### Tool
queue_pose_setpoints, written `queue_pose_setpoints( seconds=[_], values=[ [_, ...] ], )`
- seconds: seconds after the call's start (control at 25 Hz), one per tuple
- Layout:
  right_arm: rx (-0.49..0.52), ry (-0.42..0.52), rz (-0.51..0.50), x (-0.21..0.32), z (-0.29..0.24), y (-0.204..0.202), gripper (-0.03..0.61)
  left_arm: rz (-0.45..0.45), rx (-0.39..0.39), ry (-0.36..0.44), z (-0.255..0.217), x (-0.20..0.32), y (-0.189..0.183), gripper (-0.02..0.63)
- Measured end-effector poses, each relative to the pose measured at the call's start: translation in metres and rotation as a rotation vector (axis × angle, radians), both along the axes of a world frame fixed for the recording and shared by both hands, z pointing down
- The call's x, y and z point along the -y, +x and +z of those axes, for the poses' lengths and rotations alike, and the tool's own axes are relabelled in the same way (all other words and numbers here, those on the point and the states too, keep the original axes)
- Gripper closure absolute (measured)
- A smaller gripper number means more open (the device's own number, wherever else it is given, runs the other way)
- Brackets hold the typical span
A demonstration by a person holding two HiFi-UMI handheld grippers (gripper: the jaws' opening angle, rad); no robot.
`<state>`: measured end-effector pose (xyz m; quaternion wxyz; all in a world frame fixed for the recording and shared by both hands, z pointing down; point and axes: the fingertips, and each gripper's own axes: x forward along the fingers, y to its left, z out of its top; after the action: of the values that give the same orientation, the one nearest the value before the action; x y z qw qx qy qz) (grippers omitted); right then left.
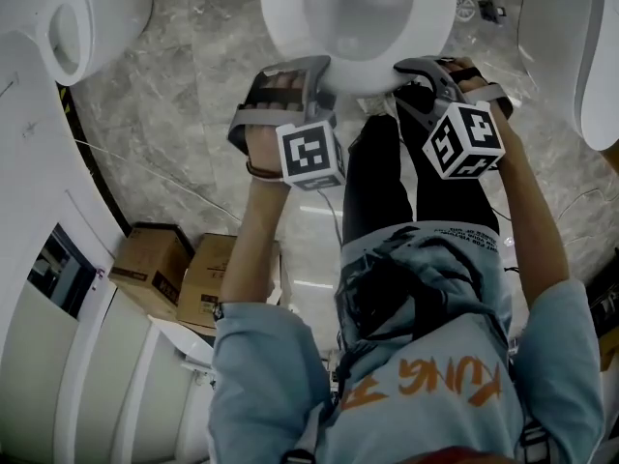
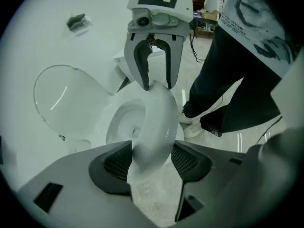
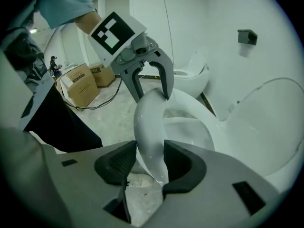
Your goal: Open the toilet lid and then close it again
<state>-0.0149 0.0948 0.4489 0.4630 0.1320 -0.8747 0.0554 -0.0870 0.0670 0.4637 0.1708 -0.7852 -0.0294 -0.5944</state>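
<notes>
While both grippers sit at the front of the toilet, each is clamped on the white toilet seat [image 3: 147, 127]. The left gripper [image 2: 153, 158] in its own view has the seat ring edge-on between its dark pads, both pads against it. The right gripper [image 3: 151, 159] is the same, ring wedged in and touching both sides. Each gripper view also catches the other gripper across the ring, fingertips straddling the rim further along.

The lid [image 3: 273, 122] stands up behind the bowl [image 2: 124, 122], already open. Only the two gripper views show that; the head view cuts it off at the top edge. Whether the seat rests on the bowl or is lifted off it, no view tells.

The head view gives what the others miss:
- Both hands are in the gripper handles, side by side at the near rim.
- A marker cube [image 1: 310, 153] faces up on each gripper.
- A neighbouring toilet [image 1: 58, 17] is at the left edge, and another at the right.
- The marble floor [image 1: 174, 85] is grey.

The cardboard boxes [image 1: 155, 269] are on the floor to the person's left. The right gripper view shows them too, with a black cable [image 3: 95, 103] running past; the left gripper view doesn't.

The left gripper view alone shows the person's dark trouser leg [image 2: 228, 89] and a pale shoe [image 2: 192, 129] just beside the toilet base. A small dark wall bracket [image 3: 248, 36] shows above the lid in both gripper views.
</notes>
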Motion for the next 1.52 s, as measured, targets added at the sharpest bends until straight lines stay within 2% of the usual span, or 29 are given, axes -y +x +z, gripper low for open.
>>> queue_pose_setpoints(
  seconds=[0.12,0.32,0.72,0.92,1.08,1.16,1.24,1.32,1.36,1.44,1.52],
  values=[
    [-0.001,-0.025,-0.018,-0.010,0.024,-0.003,0.383,0.021,0.048,-0.028,0.026,-0.013,-0.006,0.347],
    [-0.025,-0.043,-0.027,-0.023,0.070,-0.009,0.394,-0.008,0.040,-0.113,0.070,-0.028,-0.012,0.337],
    [-0.125,-0.024,-0.046,-0.041,0.150,-0.024,0.403,-0.021,0.105,-0.128,0.150,-0.044,-0.026,0.325],
    [-0.139,-0.019,-0.057,-0.045,0.185,-0.026,0.411,-0.040,0.100,-0.090,0.186,-0.047,-0.029,0.328],
    [-0.168,-0.011,-0.057,-0.047,0.208,-0.024,0.414,-0.060,0.112,-0.121,0.209,-0.050,-0.026,0.329],
    [-0.160,-0.001,-0.046,-0.044,0.211,-0.024,0.413,-0.050,0.112,-0.124,0.210,-0.046,-0.026,0.327],
    [-0.141,-0.009,-0.035,-0.048,0.207,-0.024,0.414,-0.062,0.103,-0.164,0.206,-0.052,-0.025,0.332],
    [-0.116,-0.031,-0.007,-0.047,0.199,-0.022,0.420,-0.098,0.093,-0.229,0.198,-0.058,-0.026,0.359],
    [-0.099,-0.031,0.022,-0.040,0.194,-0.021,0.428,-0.119,0.082,-0.251,0.193,-0.056,-0.025,0.394],
    [-0.069,-0.014,0.089,-0.021,0.179,-0.014,0.480,-0.158,0.045,-0.265,0.176,-0.047,-0.019,0.524],
    [-0.058,0.015,0.132,0.001,0.167,-0.004,0.489,-0.207,-0.006,-0.262,0.157,-0.032,-0.010,0.560]
  ],
)
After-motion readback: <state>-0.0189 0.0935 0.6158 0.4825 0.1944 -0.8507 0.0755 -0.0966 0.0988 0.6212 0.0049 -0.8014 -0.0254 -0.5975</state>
